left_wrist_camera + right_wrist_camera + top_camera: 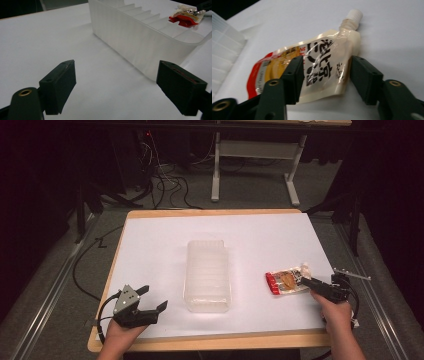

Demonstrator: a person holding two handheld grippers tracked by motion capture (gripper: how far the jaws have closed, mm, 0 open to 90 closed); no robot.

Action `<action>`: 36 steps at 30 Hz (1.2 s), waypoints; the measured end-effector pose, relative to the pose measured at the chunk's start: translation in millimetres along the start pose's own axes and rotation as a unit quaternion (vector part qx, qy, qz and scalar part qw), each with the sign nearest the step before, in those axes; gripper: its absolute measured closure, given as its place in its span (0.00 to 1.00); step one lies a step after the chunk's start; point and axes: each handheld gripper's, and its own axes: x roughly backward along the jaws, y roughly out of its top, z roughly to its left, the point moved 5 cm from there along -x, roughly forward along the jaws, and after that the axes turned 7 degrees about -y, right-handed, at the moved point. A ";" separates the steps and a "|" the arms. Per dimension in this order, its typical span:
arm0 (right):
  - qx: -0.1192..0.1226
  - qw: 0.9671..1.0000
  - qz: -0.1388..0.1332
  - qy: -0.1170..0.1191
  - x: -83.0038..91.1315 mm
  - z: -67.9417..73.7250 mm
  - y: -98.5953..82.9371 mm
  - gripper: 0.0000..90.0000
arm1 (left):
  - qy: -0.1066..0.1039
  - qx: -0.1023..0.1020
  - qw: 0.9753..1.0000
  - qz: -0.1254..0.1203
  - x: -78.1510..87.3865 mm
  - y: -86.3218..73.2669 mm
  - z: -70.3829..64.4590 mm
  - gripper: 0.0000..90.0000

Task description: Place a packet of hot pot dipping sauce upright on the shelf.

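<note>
A wooden-edged table covered by a white sheet (150,245) carries everything here. At its middle stands a clear, ribbed plastic rectangular bin (207,276), long side running away from the person, with nothing visible inside it; the left gripper view shows its translucent wall (140,37) close ahead.

To the right of the bin, apart from it, lies a flat spouted pouch with a red bottom edge, an orange picture, black printed characters and a white screw cap (287,280). In the right gripper view the pouch (322,67) rests on the sheet, cap pointing away and up.

The left gripper (150,301) sits at the near left corner of the table, well apart from the bin, its jaws spread wide and holding nothing; in its own view (117,85) only bare sheet lies between them. The right gripper (306,281) is at the pouch's cap end. In its own view (325,75) the two black jaws straddle the pouch's upper body, one on each side, not yet pressed in; a gap shows on the right side.

The step in hand looks like grasping the pouch, probably to put it into the bin. The next move calls for closing the jaws squarely across the soft pouch, then lifting it clear of the sheet and over the bin's near wall.
</note>
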 end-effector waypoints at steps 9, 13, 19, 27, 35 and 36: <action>0.026 0.999 -0.008 0.042 -3.0 21.1 2.3 0.61 | -0.001 -0.008 1.000 -0.002 2.4 1.7 -3.3 0.18; 0.033 0.999 0.008 0.015 -11.3 19.8 2.0 0.58 | -0.003 -0.010 1.000 0.002 1.3 0.8 -3.6 0.18; 0.027 1.000 0.004 0.009 -12.6 13.0 6.5 0.72 | -0.004 -0.009 1.000 0.004 0.6 0.0 -2.9 0.18; 0.065 0.998 -0.005 0.009 -10.3 19.3 6.2 0.98 | -0.005 -0.013 1.000 0.004 0.6 0.7 -4.3 0.18; 0.089 0.995 -0.036 0.019 -2.1 25.9 8.2 0.99 | -0.004 -0.013 1.000 0.000 1.9 1.3 -3.8 0.18; 0.090 0.995 -0.039 0.020 -1.0 26.9 8.4 0.99 | -0.004 -0.013 1.000 0.000 2.0 1.4 -3.7 0.18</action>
